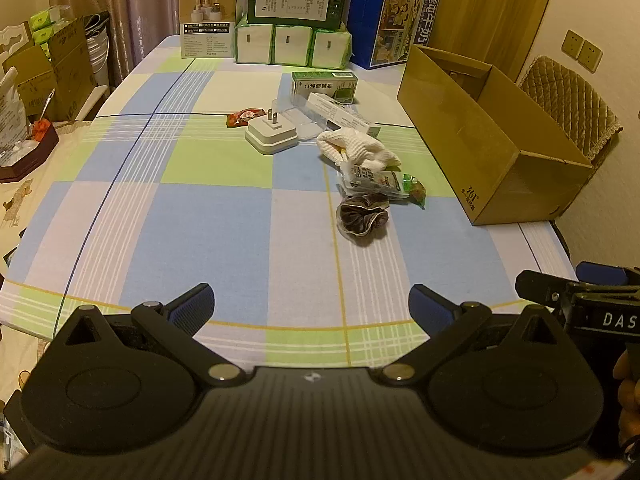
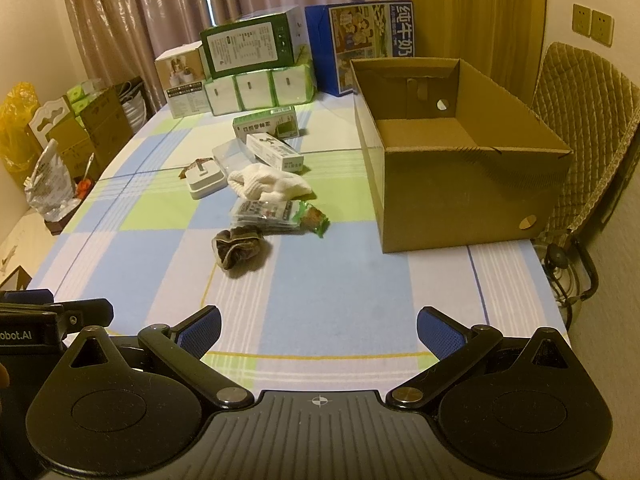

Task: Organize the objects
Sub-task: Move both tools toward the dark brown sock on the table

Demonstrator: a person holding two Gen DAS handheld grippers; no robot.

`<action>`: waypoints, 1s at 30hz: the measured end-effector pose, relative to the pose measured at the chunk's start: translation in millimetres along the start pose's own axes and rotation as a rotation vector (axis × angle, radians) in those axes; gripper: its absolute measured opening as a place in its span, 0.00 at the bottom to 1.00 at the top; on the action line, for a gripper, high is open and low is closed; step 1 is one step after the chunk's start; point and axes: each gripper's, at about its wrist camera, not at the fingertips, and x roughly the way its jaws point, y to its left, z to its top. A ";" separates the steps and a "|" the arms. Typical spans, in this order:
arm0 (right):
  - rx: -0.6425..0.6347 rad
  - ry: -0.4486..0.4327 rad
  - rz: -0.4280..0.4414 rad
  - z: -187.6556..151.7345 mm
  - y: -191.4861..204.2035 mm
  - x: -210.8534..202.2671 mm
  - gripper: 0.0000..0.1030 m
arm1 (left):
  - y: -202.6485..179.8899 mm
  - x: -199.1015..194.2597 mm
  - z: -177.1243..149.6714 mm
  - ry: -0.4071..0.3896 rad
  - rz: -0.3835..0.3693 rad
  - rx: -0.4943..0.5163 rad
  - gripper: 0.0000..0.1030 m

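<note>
Cardboard box (image 2: pixel 460 184) interior bare in right view only, left gripper (image 1: pixel 311 304) wide, right gripper (image 2: pixel 319 330) wide.

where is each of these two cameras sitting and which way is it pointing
Left wrist: on the left gripper, facing along the table toward the clutter; its open fingers, the right gripper's side and a hand show.
Right wrist: on the right gripper, facing the empty cardboard box; open fingers, left gripper's edge.
Shared: scrunchie, charger, box.

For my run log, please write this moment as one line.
left gripper: open, empty | right gripper: open, empty | cardboard box: empty | scrunchie: on table, nearest
</note>
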 end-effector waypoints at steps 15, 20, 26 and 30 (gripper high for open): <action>-0.002 0.006 -0.002 0.6 1.4 3.4 0.98 | 0.9 0.3 -1.3 0.002 -0.003 0.000 0.99; -0.002 0.006 -0.002 0.9 1.6 4.1 0.98 | 1.0 0.3 -1.5 0.004 -0.002 0.002 0.99; 0.003 0.014 -0.003 -1.6 0.2 6.6 0.98 | 2.0 4.4 -2.6 0.012 0.007 0.009 0.99; 0.007 0.020 -0.003 -1.3 -0.5 8.8 0.98 | 1.9 6.3 -2.2 0.015 0.005 0.012 0.99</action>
